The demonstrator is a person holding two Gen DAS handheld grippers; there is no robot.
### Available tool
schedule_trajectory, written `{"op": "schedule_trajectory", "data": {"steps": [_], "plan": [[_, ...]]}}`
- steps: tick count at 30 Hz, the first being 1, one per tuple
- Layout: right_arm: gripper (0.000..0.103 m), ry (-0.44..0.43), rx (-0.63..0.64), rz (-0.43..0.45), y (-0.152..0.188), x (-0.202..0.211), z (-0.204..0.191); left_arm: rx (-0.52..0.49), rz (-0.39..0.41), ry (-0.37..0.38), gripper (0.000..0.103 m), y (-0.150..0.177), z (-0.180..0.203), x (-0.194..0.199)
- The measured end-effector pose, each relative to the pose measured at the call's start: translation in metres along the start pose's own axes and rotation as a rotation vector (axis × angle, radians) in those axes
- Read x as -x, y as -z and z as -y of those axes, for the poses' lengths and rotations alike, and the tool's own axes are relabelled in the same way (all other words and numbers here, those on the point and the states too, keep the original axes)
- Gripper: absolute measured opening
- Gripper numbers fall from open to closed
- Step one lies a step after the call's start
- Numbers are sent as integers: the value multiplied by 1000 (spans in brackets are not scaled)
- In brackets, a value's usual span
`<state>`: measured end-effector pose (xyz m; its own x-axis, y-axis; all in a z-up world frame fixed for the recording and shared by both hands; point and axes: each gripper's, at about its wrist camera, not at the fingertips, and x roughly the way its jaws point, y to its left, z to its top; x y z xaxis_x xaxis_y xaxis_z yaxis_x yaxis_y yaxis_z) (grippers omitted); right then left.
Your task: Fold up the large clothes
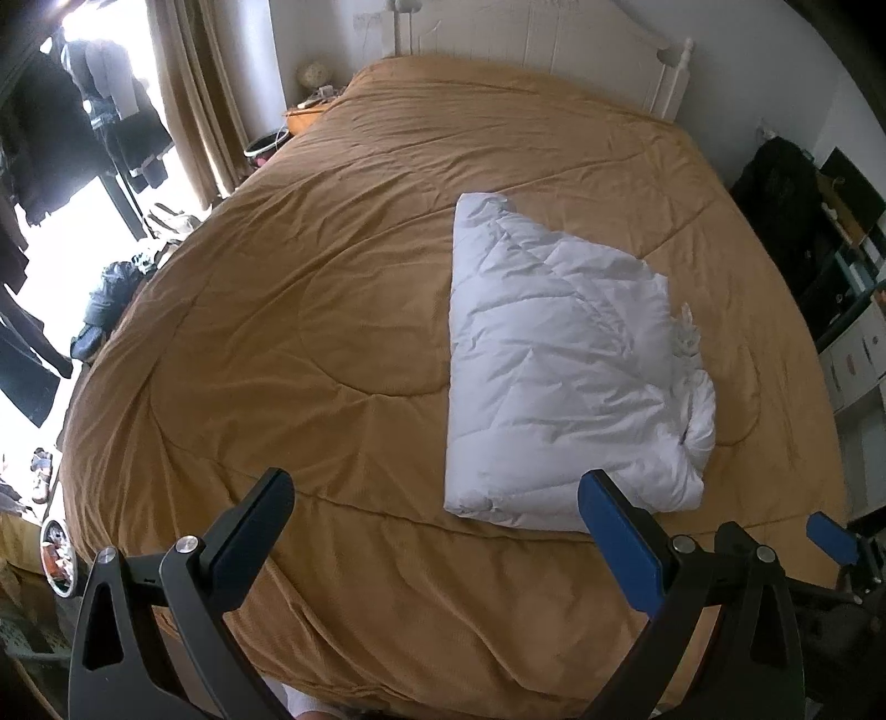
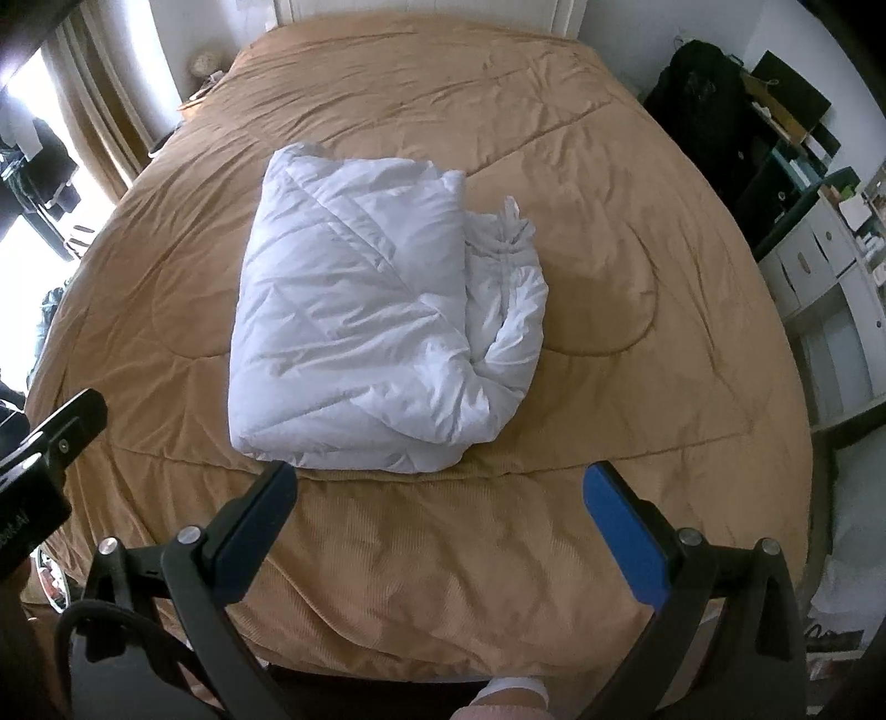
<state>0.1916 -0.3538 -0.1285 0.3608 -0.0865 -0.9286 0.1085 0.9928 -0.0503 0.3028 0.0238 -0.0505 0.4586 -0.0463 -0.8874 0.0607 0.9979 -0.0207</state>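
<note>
Both grippers, left and right, hang wide and empty. Folded quilt lies at twelve o'clock. Folding looks finished; next, likely only withdrawing.

The headboard is cut off by the top edge. Clothes by the window blur into glare. Shelf items are too small to tell.

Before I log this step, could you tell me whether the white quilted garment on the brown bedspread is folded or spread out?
Folded: the white quilted garment lies as a compact layered bundle, edges doubled along its right side.
</note>
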Motion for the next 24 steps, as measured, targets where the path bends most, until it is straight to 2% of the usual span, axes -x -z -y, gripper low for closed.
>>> {"op": "schedule_trajectory", "data": {"steps": [24], "plan": [[103, 21, 13, 38, 5, 15, -11, 17, -24, 16, 102, 4, -1, 0]]}}
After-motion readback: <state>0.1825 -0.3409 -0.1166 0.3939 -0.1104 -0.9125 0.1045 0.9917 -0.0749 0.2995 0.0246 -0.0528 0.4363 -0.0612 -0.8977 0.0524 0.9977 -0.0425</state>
